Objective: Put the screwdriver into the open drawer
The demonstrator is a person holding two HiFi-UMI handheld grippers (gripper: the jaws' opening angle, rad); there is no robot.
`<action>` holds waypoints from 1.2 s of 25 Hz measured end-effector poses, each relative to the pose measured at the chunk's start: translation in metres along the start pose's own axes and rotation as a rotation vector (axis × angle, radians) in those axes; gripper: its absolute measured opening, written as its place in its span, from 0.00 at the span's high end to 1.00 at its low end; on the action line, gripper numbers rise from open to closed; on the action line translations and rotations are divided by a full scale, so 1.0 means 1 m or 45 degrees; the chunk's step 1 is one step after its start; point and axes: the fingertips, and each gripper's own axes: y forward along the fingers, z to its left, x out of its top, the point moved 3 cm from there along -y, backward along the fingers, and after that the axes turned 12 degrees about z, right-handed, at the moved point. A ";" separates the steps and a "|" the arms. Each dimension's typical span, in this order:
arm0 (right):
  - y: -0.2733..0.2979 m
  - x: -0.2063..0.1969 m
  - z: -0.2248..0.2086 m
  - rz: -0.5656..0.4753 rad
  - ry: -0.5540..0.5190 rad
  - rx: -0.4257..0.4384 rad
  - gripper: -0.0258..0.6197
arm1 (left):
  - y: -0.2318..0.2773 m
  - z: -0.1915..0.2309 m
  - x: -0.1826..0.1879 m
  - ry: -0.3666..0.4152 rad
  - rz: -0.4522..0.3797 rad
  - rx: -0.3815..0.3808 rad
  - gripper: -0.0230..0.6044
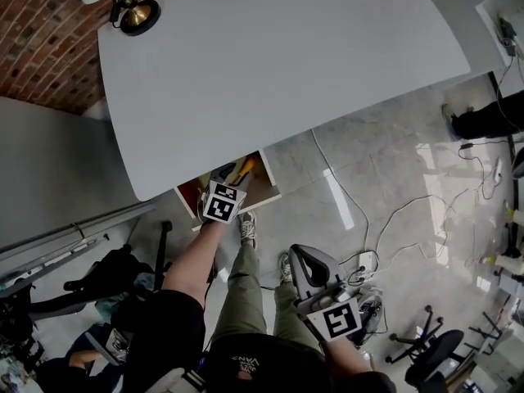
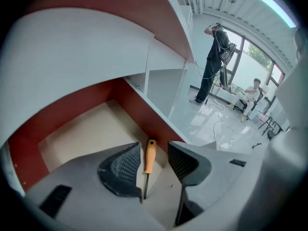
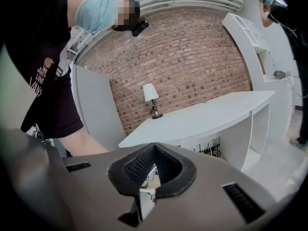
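The screwdriver (image 2: 150, 157), orange handle and thin dark shaft, lies on the beige floor of the open drawer (image 2: 91, 134) beside its red right wall. My left gripper (image 2: 153, 146) hangs above it, open; the pads stand clear of the tool on either side. In the head view the left gripper (image 1: 223, 193) is over the drawer (image 1: 270, 188) under the desk's front edge, and the orange handle (image 1: 246, 169) shows just beyond it. My right gripper (image 1: 311, 267) is held low near my knees, away from the drawer. In its own view the right gripper (image 3: 154, 148) is shut, with nothing between the tips.
A large white desk (image 1: 278, 64) covers the drawer unit, with a small lamp (image 1: 135, 13) at its far left corner against a brick wall. Cables (image 1: 393, 219) trail over the glossy floor to the right. An office chair base (image 1: 426, 346) and a standing person (image 1: 491, 117) are at the right.
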 end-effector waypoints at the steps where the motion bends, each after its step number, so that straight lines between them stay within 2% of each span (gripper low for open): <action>1: -0.003 0.001 0.003 -0.003 -0.009 0.009 0.96 | -0.008 -0.005 0.000 -0.001 -0.020 -0.002 0.70; 5: -0.015 0.004 0.015 -0.015 -0.043 0.044 0.96 | -0.043 -0.022 0.003 0.004 -0.107 0.012 0.70; 17: -0.064 0.022 0.047 -0.087 -0.177 0.164 0.96 | -0.179 -0.081 0.007 -0.063 -0.420 0.094 0.74; 22: -0.082 0.038 0.056 -0.143 -0.236 0.220 0.96 | -0.235 -0.104 0.009 -0.077 -0.536 0.162 0.83; 30: -0.111 0.046 0.069 -0.184 -0.268 0.242 0.96 | -0.309 -0.135 0.001 -0.110 -0.678 0.209 0.89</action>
